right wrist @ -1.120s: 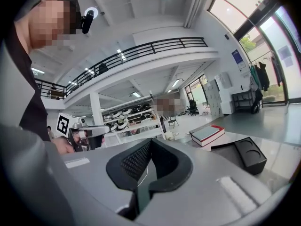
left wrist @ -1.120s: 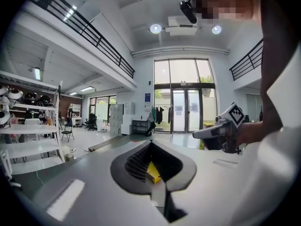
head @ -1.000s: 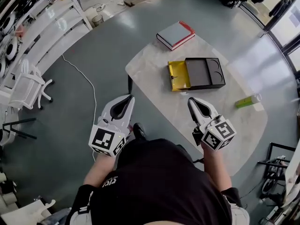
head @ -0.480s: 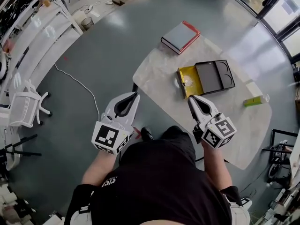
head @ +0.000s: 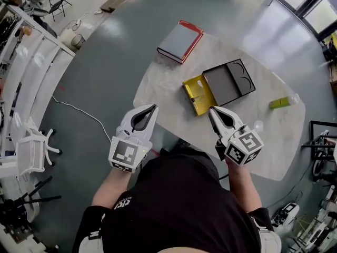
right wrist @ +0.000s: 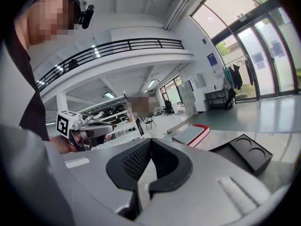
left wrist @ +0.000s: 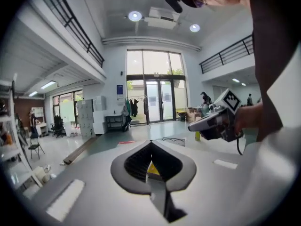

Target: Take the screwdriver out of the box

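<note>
Head view shows us approaching: left gripper (head: 150, 109) and right gripper (head: 211, 111) both closed, empty, beside the open box (head: 229, 81), screwdriver presumably in its yellow tray (head: 197, 96), so next we open and reach in.

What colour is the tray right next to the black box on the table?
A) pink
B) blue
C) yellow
C: in the head view, the tray lying next to the black box on the table is bright yellow.
</note>
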Demonstrator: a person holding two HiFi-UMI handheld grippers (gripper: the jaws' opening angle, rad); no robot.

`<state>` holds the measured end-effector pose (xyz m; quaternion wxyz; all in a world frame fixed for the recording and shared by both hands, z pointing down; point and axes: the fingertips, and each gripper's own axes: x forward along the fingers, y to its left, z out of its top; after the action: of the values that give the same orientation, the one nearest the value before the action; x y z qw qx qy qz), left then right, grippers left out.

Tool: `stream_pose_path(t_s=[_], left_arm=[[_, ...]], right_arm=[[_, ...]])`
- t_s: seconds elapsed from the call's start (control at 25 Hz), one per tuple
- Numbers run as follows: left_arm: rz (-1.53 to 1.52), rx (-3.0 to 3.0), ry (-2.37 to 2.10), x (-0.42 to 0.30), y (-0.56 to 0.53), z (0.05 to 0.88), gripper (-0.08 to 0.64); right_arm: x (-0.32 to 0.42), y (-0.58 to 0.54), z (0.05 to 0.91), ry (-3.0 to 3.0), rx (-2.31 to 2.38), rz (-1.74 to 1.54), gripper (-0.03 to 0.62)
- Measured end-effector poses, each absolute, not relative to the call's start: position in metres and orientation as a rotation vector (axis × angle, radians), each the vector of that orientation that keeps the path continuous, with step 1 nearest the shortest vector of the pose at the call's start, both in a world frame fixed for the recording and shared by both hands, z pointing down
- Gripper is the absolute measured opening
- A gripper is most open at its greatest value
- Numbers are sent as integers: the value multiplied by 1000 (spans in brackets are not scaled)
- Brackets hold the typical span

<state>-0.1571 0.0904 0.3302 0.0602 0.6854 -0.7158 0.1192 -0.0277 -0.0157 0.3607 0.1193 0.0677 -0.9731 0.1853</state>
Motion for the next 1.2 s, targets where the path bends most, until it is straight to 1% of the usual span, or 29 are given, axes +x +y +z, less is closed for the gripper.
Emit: stream_pose_path(t_s=[0.36,0.56,0.72,0.88,1.2], left_arm=[[832,2394,-1846,-130,-13,368,2],[971,2508,-1638,-131,-50,391,2],[1074,2585,-1441,-127,-71,414,2],[1241,2661,-1210,-123,-88,445,2],[1509,2685,-727,-119,-96,521,2]], right_arm=[[-6,-79,385,-2801,335,624,15],[2,-95,392,-2771,472,677,15],[4,-100,398,-2748,564,718,15],[-1,-104,407,-2731,618,750,15],[3,-92,428,-2683,738,831,15]])
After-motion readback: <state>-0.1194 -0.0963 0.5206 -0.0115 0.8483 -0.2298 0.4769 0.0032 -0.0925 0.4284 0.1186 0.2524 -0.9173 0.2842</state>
